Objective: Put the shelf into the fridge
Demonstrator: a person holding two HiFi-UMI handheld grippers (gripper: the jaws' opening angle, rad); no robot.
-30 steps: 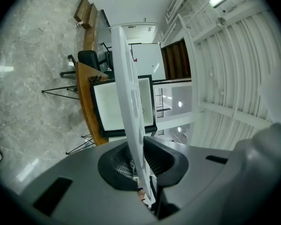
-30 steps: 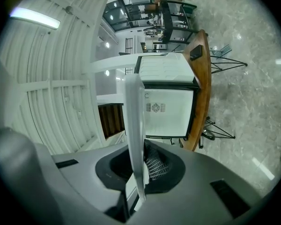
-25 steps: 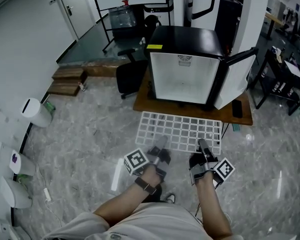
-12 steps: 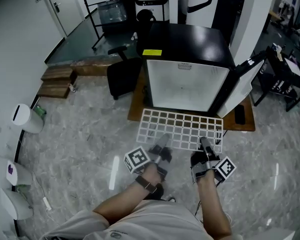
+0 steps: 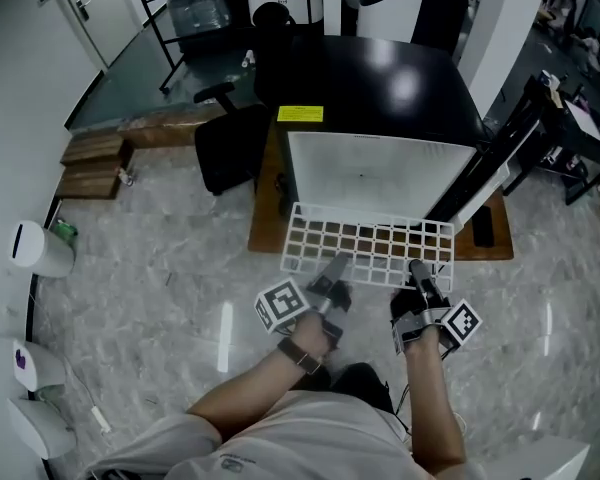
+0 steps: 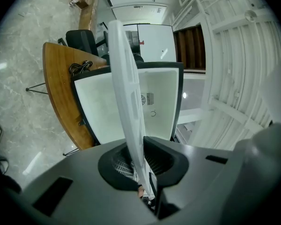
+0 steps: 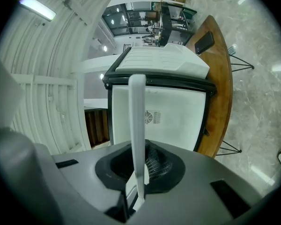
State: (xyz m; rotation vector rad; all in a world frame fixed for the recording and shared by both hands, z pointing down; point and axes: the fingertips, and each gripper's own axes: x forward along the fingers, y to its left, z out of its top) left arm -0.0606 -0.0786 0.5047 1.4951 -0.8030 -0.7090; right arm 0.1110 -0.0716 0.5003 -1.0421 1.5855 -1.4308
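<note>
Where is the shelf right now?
In the head view the shelf is held at its near edge by the left hand-held gripper and right hand-held gripper, just before the open fridge.

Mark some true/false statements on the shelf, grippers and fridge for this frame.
1. Both the left gripper and the right gripper have their fingers shut on the white wire shelf. True.
2. The mini fridge has its door shut. False: the door stands open, swung to the right.
3. The fridge stands on a wooden table. True.
4. The shelf lies fully inside the fridge. False: it is held at its near edge in front of the opening.
</note>
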